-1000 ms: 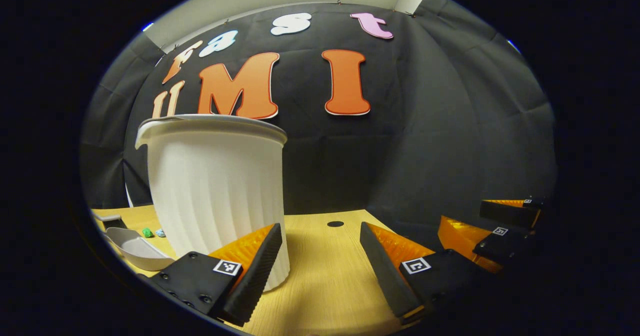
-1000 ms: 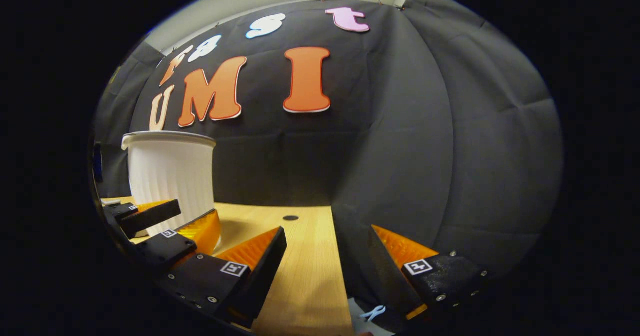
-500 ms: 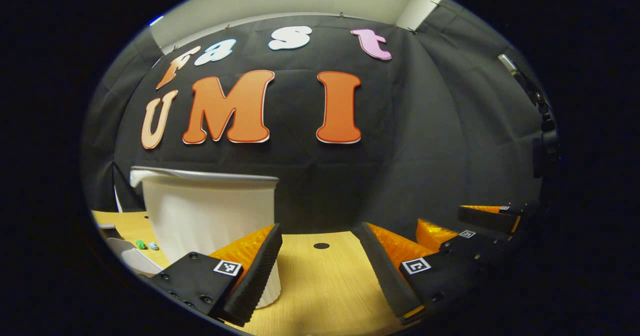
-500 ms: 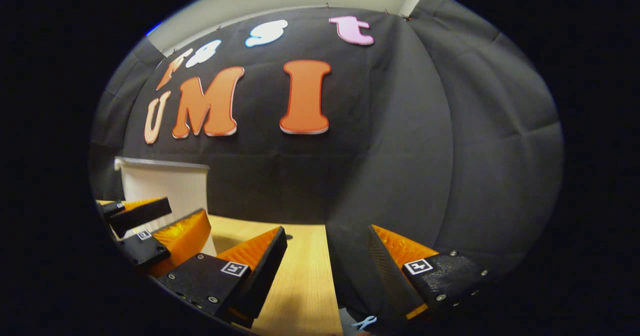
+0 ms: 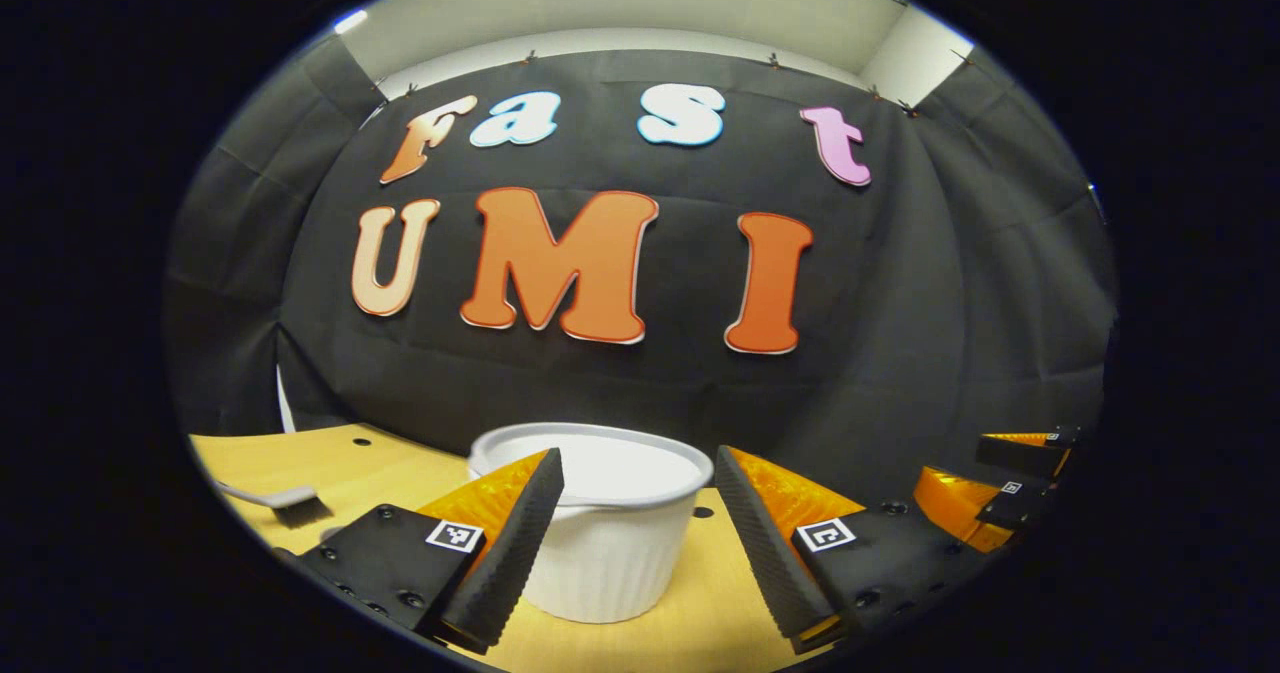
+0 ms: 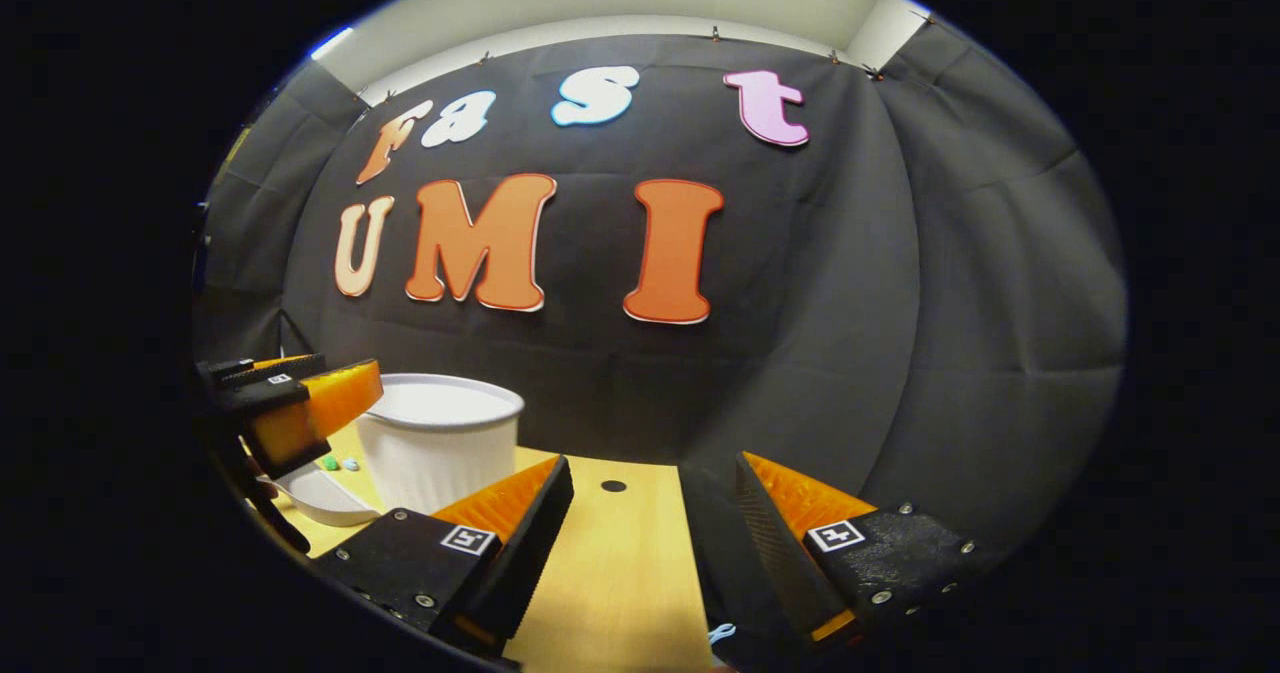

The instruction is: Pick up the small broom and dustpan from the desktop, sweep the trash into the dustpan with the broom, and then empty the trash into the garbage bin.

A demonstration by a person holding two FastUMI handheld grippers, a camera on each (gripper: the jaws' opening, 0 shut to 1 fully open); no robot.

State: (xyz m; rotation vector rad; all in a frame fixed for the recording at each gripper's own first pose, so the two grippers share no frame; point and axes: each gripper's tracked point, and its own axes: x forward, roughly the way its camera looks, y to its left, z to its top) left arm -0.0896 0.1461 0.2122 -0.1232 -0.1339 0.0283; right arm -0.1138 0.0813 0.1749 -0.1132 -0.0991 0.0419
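No brand name or readable label appears on any of the task's things; the only printed marks are small square black-and-white coded tags on the claws' finger mounts, which carry patterns, not words. The worktop (image 5: pixel 380 463) is light yellowish wood grain with a few small dark round holes in it, one seen at (image 6: pixel 613 486), and it ends at a black cloth wall (image 6: pixel 850 333) pinned up below a pale upper wall and ceiling. In the left gripper view the left claw (image 5: pixel 637 533) is spread wide and holds nothing, and the white ribbed garbage bin (image 5: pixel 600 553) stands on the worktop straight ahead between its fingers but beyond them. The small broom (image 5: pixel 290 501) lies on the worktop at the far left, its dark bristles toward the camera. The right claw (image 5: pixel 1000 498) shows at the right edge of that view. In the right gripper view the right claw (image 6: pixel 655 543) is likewise wide open and empty, above the worktop's right edge. There the left claw (image 6: pixel 300 403) appears at the left, in front of the bin (image 6: pixel 440 453). The pale dustpan (image 6: pixel 320 498) lies on the worktop just left of the bin, and two small bits of trash (image 6: pixel 340 464), one green and one bluish, sit just behind it. A small pale blue looped thing (image 6: pixel 720 634) lies at the bottom edge; what it is cannot be told.
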